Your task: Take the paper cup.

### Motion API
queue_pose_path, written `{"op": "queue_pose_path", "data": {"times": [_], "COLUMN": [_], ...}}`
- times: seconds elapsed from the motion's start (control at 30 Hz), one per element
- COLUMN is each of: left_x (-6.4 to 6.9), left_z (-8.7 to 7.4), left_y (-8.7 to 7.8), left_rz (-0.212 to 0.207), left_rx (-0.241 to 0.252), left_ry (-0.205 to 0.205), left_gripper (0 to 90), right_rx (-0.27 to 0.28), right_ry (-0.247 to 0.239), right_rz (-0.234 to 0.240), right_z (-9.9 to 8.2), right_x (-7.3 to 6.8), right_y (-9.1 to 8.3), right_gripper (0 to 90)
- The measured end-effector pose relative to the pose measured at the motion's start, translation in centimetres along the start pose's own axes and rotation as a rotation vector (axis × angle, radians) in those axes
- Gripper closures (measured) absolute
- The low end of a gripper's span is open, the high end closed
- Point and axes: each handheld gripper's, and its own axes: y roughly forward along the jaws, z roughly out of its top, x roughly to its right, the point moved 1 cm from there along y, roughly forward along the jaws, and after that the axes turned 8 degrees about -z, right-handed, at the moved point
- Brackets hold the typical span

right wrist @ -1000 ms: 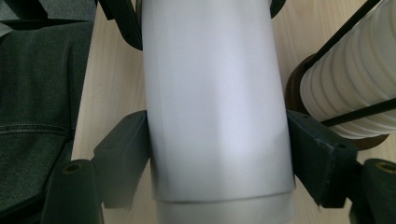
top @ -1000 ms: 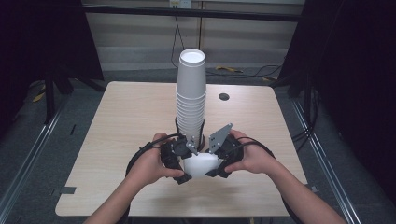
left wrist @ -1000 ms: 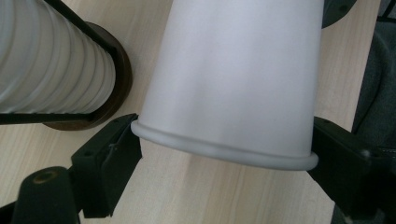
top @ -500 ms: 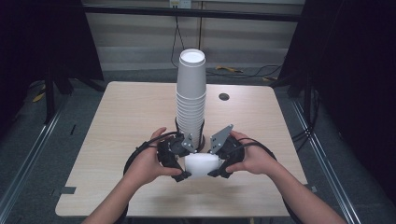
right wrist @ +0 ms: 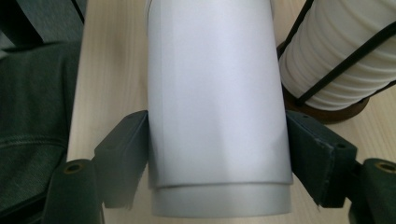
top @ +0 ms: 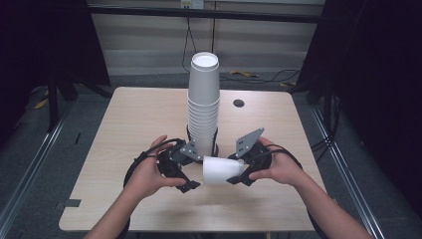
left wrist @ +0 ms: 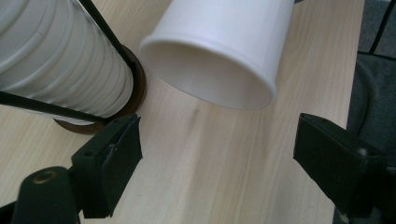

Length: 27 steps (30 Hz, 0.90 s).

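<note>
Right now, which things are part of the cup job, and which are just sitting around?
Part of the job:
- single paper cup, lying sideways, clamped in the right gripper
- tall stack of paper cups in its round holder
- left gripper, jaws apart, facing the cup's open mouth

Just sitting around:
- dark round hole in the wooden table
- cables on the floor behind

High view: light from above, counter [top: 124, 124] bright, room around it v. dark. Pic a bit soft. Right gripper view: white cup [right wrist: 217, 107] close up, blurry w/ pale glare. Left gripper view: tongs blurry at bottom.
</note>
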Motion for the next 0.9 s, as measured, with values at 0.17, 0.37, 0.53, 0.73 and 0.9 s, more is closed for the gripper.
{"op": "queue_pose_path", "data": {"times": [0.17,0.37,0.53,0.73,0.9], "left_x": [-0.39,-0.54,-0.67,-0.75,-0.86], "left_z": [-0.41,-0.73,-0.97,-1.03,-1.01], "left_y": [0.12,0.36,0.51,0.66,0.67], "left_rz": [-0.024,-0.05,-0.061,-0.066,-0.075], "left_rx": [0.051,0.097,0.121,0.14,0.161], "left_ry": [-0.035,-0.046,-0.048,-0.064,-0.072], "left_gripper": [14.9,14.9,14.9,14.9,14.6], "right_rx": [0.038,0.053,0.062,0.074,0.08], "right_ry": [0.012,0.019,0.026,0.016,-0.003], "right_rz": [0.004,0.011,0.018,0.026,0.038], "right_z": [-0.13,-0.08,0.04,0.34,0.73], "right_x": [0.17,0.19,0.23,0.1,-0.21], "right_y": [-0.29,-0.09,-0.18,-0.13,0.03], "right_gripper": [25.5,25.3,25.3,25.2,25.1]}}
